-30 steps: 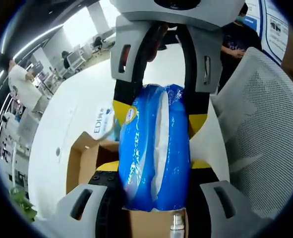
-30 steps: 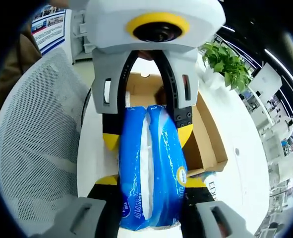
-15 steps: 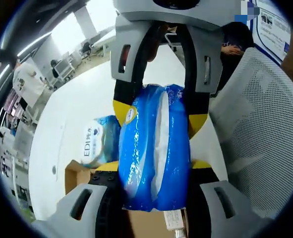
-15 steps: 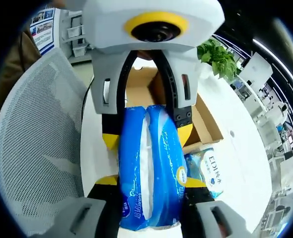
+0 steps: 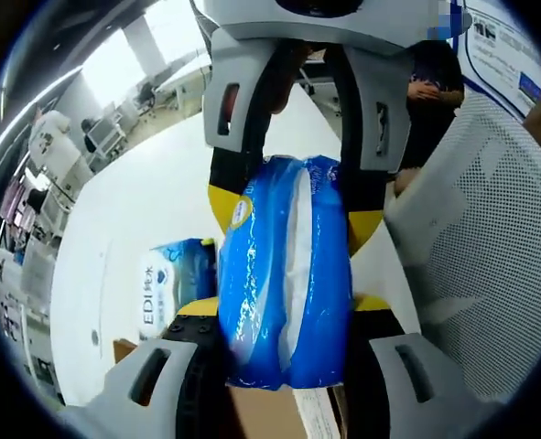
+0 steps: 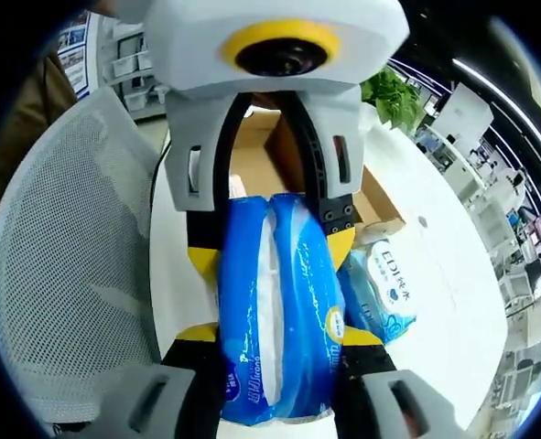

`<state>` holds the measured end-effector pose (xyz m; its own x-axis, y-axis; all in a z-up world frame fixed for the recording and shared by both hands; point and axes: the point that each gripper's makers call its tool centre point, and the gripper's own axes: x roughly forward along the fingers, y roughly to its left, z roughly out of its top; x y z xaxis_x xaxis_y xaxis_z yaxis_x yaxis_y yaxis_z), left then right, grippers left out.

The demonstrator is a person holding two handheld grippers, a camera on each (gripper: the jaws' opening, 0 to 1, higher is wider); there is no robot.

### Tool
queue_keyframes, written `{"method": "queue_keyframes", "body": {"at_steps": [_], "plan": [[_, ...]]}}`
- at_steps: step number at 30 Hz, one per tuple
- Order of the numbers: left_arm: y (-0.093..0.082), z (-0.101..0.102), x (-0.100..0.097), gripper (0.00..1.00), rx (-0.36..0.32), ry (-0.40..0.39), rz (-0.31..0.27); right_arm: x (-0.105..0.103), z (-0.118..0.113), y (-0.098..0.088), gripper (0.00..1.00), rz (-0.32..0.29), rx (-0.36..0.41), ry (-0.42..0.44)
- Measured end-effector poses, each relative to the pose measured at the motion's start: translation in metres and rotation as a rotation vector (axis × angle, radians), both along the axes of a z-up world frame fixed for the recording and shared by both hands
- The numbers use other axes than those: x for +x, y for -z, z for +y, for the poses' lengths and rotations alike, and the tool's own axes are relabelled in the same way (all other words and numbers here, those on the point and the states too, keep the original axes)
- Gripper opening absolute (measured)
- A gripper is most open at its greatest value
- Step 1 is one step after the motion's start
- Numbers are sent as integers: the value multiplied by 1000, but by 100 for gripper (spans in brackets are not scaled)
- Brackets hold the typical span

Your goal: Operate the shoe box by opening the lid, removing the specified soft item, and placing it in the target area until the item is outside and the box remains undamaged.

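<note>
— Step in hand? Carrying, by the look: blue tissue pack (image 5: 284,274) pinched at opposite ends by left gripper (image 5: 284,306) and right gripper (image 6: 275,343), held clear above the open box (image 6: 261,155).

— Next? Probably lowering beside the other pack (image 6: 380,288), near the box, then letting go.

Two blue plastic tissue packs: one blue-and-white soft pack (image 5: 284,274) (image 6: 275,311) held up, one lighter blue pack with printed label (image 5: 171,279) (image 6: 380,283) lying on the table. One open brown cardboard shoe box (image 6: 261,155). One white mesh chair (image 6: 69,265) (image 5: 490,265). One green potted plant (image 6: 391,91).
</note>
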<state>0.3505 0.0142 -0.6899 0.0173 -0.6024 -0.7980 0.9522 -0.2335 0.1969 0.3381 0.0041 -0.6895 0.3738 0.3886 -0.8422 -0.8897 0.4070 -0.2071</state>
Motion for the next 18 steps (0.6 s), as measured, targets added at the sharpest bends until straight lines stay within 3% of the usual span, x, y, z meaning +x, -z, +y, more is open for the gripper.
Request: {"method": "queue_keyframes", "body": {"at_steps": [18], "plan": [[8, -57, 9, 48, -33, -38, 41, 11, -57, 9, 43, 57, -46, -31]]}}
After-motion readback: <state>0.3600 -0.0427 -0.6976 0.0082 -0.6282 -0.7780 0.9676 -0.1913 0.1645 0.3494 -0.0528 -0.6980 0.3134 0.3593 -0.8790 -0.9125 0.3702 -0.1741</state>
